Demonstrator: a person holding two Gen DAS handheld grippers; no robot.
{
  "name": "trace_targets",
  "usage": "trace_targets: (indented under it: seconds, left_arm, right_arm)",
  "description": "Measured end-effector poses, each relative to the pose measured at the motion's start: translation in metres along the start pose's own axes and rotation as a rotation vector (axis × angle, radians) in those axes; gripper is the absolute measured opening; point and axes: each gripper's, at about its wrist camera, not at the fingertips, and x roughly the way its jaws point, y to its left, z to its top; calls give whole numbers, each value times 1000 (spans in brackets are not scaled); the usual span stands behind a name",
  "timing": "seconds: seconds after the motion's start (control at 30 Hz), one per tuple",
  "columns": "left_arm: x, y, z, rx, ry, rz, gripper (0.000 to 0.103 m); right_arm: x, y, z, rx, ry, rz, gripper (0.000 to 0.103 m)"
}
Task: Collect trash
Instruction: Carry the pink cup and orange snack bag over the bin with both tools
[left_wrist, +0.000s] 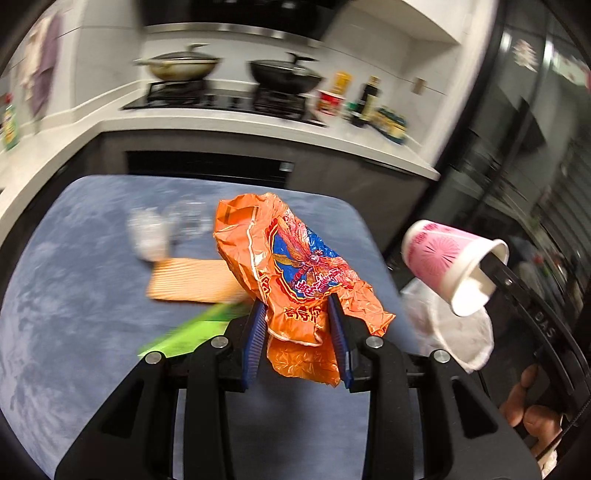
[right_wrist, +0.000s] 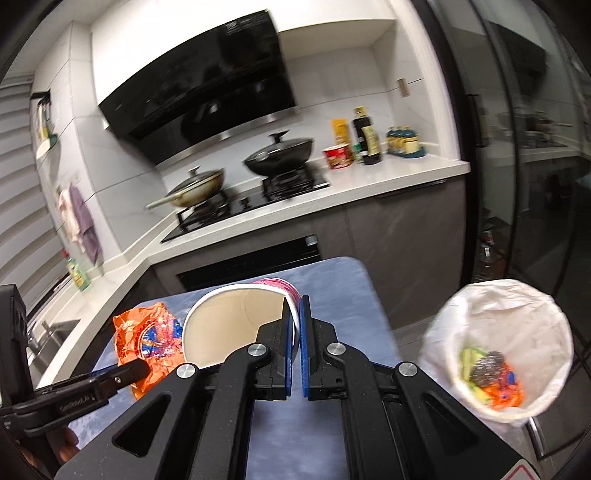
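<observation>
Your left gripper (left_wrist: 299, 317) is clamped on a crumpled orange snack wrapper (left_wrist: 295, 266), its blue pads pressing the foil from both sides, and the wrapper is lifted above the blue-grey table (left_wrist: 74, 295). Your right gripper (right_wrist: 295, 332) is closed on the rim of a pink-and-white paper cup (right_wrist: 236, 317), one finger inside the mouth and one outside; the cup lies tipped on its side in the air over the table's right edge, mouth facing back toward you. From the left wrist view, part of your right hand (left_wrist: 528, 402) shows at the lower right, wrapped around its gripper handle.

Still on the table lie a corrugated cardboard piece (left_wrist: 188, 280), a green package (left_wrist: 188, 332) just in front of it, and a blurred clear plastic item (left_wrist: 162, 229) behind it.

To the right of the table, lower down, stands a trash bin lined with a white bag (right_wrist: 498, 350); orange, green and grey scraps sit in its bottom.

Beyond the table runs a white kitchen counter (right_wrist: 388, 173) with a black gas stove (right_wrist: 251, 203) carrying two lidded woks, a black range hood (right_wrist: 199, 85) above, and sauce bottles (right_wrist: 365, 136) plus a red instant-noodle cup (right_wrist: 338, 157) at the right. Dark glass doors (right_wrist: 517, 147) close the right side.
</observation>
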Motion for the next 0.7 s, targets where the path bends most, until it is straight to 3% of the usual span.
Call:
trace_targets:
  seconds: [0.4,0.7]
  left_arm:
    - [40,-139,-12,199,58,-134,32]
    - [77,-213,-27,315,115,-193,32]
  right_arm:
    - [-48,-106,6,87,-59,-165,3]
    - [-61,-173,2,139,-69,-285,3]
